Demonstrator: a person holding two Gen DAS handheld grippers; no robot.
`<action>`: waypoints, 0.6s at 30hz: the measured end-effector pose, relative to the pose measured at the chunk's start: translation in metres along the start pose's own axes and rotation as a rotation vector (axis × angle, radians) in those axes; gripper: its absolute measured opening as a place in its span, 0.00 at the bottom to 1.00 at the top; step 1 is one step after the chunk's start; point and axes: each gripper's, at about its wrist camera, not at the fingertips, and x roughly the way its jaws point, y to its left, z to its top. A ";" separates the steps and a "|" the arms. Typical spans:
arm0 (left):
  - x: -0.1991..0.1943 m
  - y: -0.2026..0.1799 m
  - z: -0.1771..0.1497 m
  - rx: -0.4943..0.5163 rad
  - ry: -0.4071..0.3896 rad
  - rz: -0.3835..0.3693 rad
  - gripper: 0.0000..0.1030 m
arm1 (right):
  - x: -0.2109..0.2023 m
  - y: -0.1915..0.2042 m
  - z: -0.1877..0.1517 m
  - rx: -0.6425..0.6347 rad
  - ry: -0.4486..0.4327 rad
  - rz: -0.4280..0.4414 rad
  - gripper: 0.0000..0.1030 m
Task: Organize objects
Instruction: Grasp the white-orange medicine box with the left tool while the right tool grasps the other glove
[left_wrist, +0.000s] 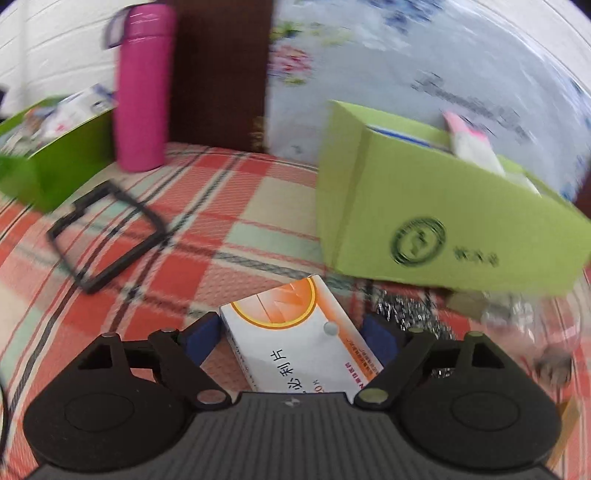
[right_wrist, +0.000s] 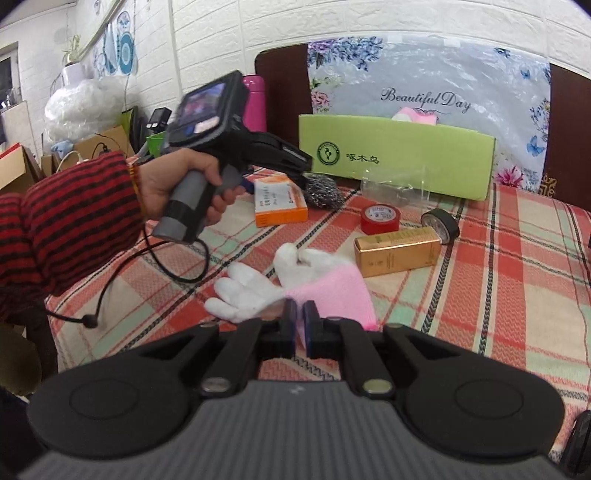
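Note:
My left gripper (left_wrist: 291, 338) is open, its blue pads on either side of a white and orange medicine box (left_wrist: 295, 332) that lies on the plaid cloth; the pads stand a little apart from the box. The box also shows in the right wrist view (right_wrist: 279, 201) under the left gripper (right_wrist: 295, 173). My right gripper (right_wrist: 301, 325) is shut on the pink cuff of a white and pink glove (right_wrist: 295, 284). A light green cardboard box (right_wrist: 399, 157) holding another pink and white glove (left_wrist: 472, 144) stands at the back.
On the plaid cloth lie a steel scourer (right_wrist: 325, 190), a clear plastic bottle (right_wrist: 391, 188), red tape (right_wrist: 380, 218), black tape (right_wrist: 441, 223) and a gold box (right_wrist: 397, 251). A pink flask (left_wrist: 142, 88), a darker green box (left_wrist: 55, 155) and a black frame (left_wrist: 107, 232) are at the left.

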 end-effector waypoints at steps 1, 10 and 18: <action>-0.002 -0.002 -0.003 0.045 0.000 -0.025 0.83 | 0.000 0.001 0.000 -0.008 -0.001 0.005 0.06; -0.071 0.012 -0.058 0.215 0.019 -0.170 0.83 | 0.005 0.000 0.010 -0.042 0.001 0.032 0.63; -0.108 0.017 -0.079 0.013 0.041 -0.018 0.84 | 0.043 -0.003 0.009 0.025 0.053 -0.006 0.65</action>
